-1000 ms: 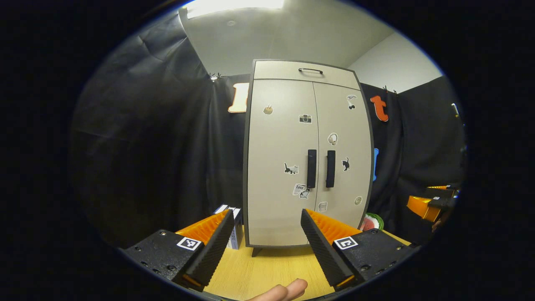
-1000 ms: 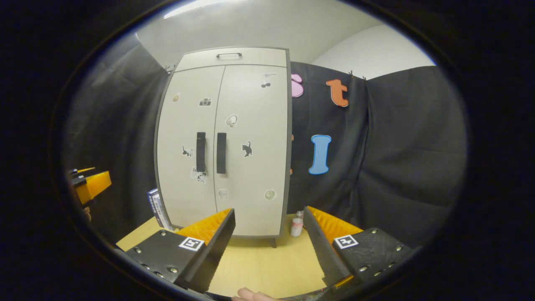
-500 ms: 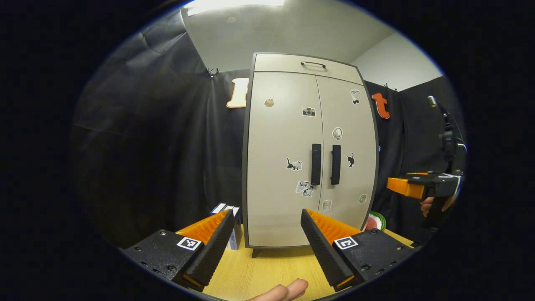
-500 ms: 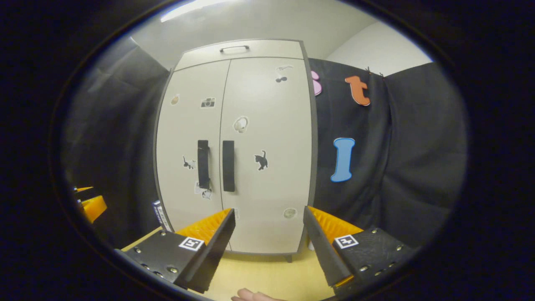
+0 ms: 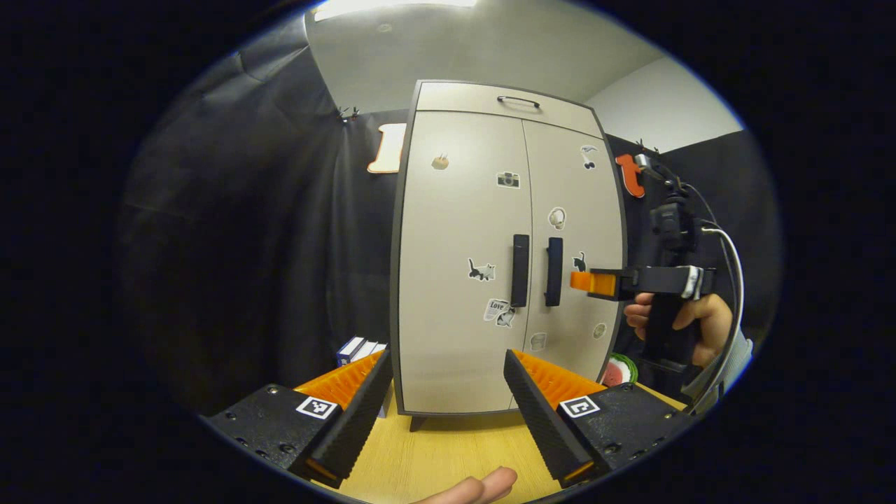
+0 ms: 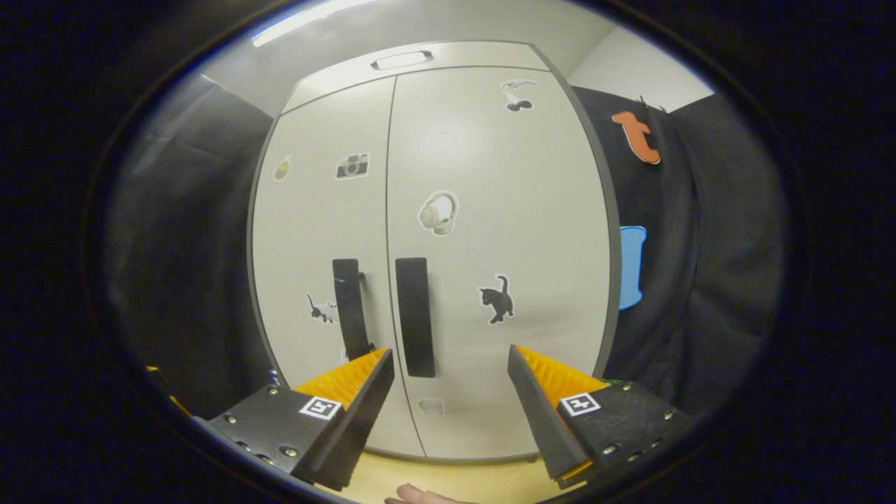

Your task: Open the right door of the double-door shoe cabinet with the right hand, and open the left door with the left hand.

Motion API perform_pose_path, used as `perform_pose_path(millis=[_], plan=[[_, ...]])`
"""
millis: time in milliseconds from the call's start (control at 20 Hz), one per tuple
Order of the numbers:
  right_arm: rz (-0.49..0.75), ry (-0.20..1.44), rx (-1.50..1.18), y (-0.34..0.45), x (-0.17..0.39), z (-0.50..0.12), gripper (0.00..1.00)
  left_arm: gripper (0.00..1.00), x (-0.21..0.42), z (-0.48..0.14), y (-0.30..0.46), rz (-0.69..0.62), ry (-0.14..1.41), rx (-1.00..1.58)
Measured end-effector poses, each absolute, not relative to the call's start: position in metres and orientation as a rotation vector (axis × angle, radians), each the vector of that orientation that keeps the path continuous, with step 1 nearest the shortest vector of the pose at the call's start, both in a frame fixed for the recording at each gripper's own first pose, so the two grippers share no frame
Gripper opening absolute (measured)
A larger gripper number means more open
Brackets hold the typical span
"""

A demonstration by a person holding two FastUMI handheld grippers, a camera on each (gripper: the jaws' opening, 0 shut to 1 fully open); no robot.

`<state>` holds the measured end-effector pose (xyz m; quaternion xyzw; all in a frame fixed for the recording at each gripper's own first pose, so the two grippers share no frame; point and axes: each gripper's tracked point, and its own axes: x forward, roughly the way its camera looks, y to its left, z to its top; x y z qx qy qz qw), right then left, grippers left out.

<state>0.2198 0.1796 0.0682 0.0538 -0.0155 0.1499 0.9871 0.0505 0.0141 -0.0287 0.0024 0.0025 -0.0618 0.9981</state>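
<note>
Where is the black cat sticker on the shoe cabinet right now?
In the right gripper view, the black cat sticker sits on the right door, just right of that door's black handle and below the headphone sticker.

"Love" on sticker (image 5: 498, 306) (left cabinet door); rest illegible.

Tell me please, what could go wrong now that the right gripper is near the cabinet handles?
1. The right door handle and left door handle stand close together, so the open right gripper may catch the wrong one, or both.
2. The shoe cabinet stands on small feet on the table; a hard pull could shift or tip it.
3. The left gripper waits in front of the doors, perhaps in the swing path.
</note>
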Motion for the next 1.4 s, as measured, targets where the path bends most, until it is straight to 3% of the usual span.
perform_pose_path(millis=[250, 550, 750, 800, 900, 950, 1100, 1150, 1400], plan=[[0.346, -0.057, 0.084, 0.207, 0.246, 0.079, 0.98, 0.99, 0.055, -0.032, 0.021, -0.131, 0.006, 0.012], [0.291, -0.022, 0.062, 0.214, 0.279, 0.083, 0.97, 0.99, 0.063, -0.026, 0.05, -0.084, -0.003, 0.031], [0.354, -0.007, 0.079, 0.23, 0.278, 0.082, 0.67, 0.99, 0.061, -0.033, 0.054, -0.079, 0.0, -0.006], [0.374, -0.009, 0.087, 0.235, 0.276, 0.083, 0.51, 0.99, 0.061, -0.036, 0.052, -0.086, 0.006, -0.009], [0.353, -0.018, 0.075, 0.234, 0.277, 0.083, 0.3, 0.99, 0.06, -0.04, 0.047, -0.1, 0.018, 0.003], [0.35, -0.023, 0.057, 0.235, 0.277, 0.083, 0.33, 0.99, 0.06, -0.042, 0.046, -0.103, 0.022, 0.005], [0.355, -0.006, 0.084, 0.235, 0.277, 0.081, 0.28, 1.0, 0.052, -0.045, 0.035, -0.132, 0.024, -0.008], [0.352, -0.001, 0.086, 0.235, 0.278, 0.081, 0.21, 0.99, 0.05, -0.044, 0.033, -0.135, 0.024, -0.008], [0.307, 0.002, 0.064, 0.231, 0.275, 0.079, 0.21, 0.99, 0.041, -0.044, 0.03, -0.128, 0.024, 0.006]])
